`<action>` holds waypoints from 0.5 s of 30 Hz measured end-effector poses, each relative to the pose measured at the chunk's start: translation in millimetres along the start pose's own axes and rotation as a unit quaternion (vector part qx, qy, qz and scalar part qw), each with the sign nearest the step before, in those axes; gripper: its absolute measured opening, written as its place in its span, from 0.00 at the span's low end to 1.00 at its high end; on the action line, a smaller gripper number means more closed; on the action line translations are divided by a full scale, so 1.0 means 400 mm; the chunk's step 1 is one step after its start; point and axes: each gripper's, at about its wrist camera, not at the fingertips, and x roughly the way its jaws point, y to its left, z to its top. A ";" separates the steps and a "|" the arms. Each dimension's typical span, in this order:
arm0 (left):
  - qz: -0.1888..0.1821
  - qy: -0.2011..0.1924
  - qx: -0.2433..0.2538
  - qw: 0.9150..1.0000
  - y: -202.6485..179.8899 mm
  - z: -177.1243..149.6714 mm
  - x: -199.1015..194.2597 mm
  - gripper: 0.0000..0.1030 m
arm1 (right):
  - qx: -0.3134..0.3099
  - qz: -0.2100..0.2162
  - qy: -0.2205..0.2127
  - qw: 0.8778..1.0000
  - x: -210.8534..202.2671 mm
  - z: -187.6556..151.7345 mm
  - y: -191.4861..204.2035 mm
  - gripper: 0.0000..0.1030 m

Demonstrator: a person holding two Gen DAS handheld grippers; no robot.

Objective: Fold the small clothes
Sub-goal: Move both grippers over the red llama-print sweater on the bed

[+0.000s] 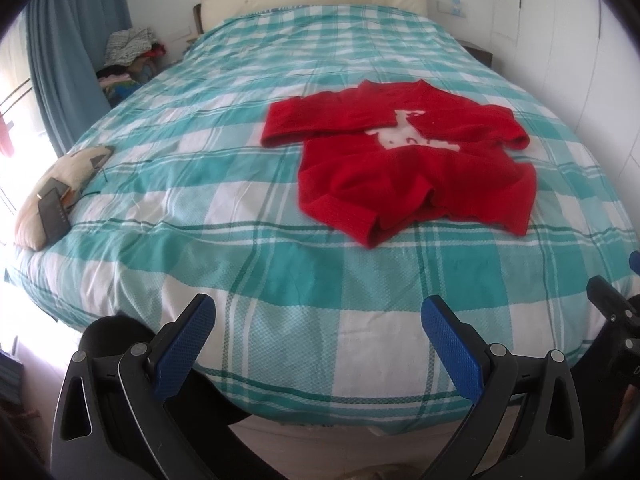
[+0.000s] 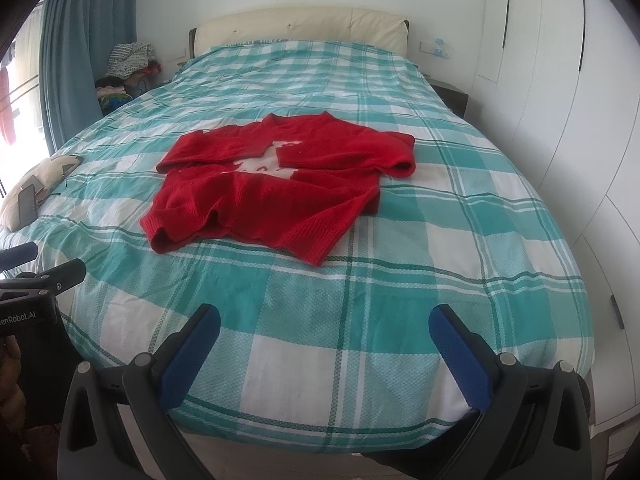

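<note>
Currently the red sweater [image 1: 408, 168] lies on the bed [image 1: 200, 208], around the middle of the checked cover and well back from the foot edge. Both sleeves are folded across the chest, partly covering a white animal motif [image 1: 412, 136]; the hem nearest the foot edge is rumpled. Left gripper [image 1: 320, 344] hovers over the foot edge, jaws spread wide, nothing between them. Right gripper [image 2: 324, 352] likewise gapes empty over the foot edge. Cushion [image 1: 52, 184] sits at the bed's left edge, dark phone [image 1: 54, 216] resting on it.
</note>
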 end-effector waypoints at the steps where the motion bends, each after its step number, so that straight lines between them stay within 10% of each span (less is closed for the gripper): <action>1: 0.002 0.001 0.000 1.000 0.001 0.000 0.002 1.00 | 0.001 0.001 0.001 1.000 0.002 0.000 0.000 1.00; 15: 0.008 -0.002 -0.002 1.000 0.004 0.004 0.000 1.00 | -0.001 0.008 0.001 1.000 0.016 0.008 -0.002 1.00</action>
